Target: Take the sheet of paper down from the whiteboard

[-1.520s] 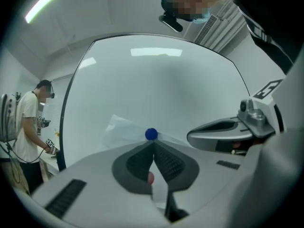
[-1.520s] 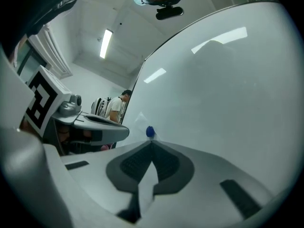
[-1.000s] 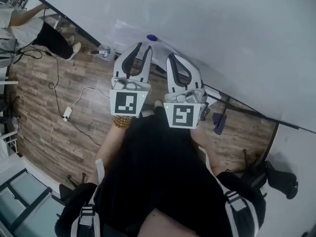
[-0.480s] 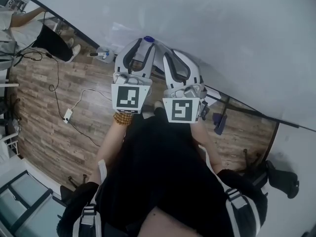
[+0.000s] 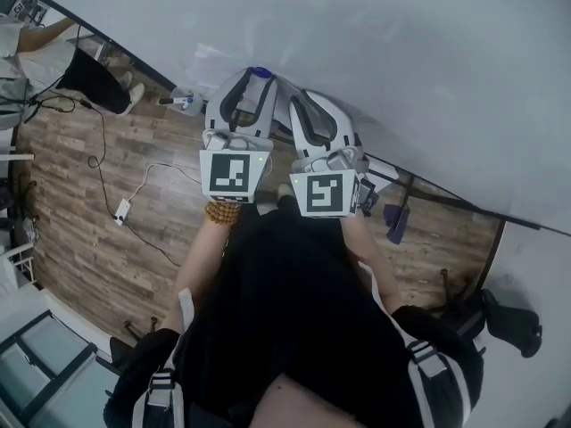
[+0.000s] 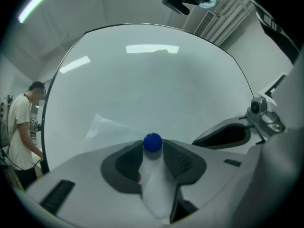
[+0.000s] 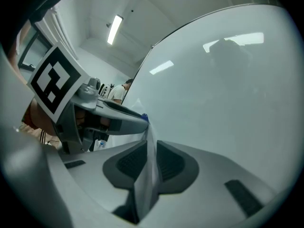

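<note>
My left tool (image 5: 258, 85) has just been opening and now stands released, with the blue magnet (image 6: 152, 142) between its tips at 12 o'clock. The pads aren't squeezing it. My right tool (image 7: 151, 148), at its 3 o'clock, is clenched on the sheet of paper (image 6: 107, 129). The sheet lies against the whiteboard (image 5: 401, 78), spreading toward 10 o'clock from the magnet.
</note>
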The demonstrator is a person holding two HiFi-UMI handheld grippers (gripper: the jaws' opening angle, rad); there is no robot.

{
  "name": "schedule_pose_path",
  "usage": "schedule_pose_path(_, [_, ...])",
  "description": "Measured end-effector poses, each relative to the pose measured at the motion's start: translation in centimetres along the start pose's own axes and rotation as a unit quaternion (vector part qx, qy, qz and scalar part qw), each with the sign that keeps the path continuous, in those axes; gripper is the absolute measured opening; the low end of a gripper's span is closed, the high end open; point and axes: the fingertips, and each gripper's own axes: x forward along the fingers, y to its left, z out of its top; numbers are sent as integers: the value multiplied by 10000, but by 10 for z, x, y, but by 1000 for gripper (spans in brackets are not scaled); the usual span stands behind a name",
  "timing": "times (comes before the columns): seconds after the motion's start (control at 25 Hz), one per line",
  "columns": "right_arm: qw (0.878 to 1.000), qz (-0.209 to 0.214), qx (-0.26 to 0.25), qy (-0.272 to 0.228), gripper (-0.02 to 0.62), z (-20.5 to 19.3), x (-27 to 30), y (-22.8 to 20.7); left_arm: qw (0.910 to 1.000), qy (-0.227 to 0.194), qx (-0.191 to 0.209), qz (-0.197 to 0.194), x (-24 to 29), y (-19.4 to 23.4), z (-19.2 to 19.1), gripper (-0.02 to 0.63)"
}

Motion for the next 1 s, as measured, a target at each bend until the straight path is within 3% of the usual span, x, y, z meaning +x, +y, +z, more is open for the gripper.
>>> schedule_pose_path(1.0, [9999, -103, 11, 53, 15, -2, 6, -3, 9998, -92, 1, 167, 1, 1, 2, 129])
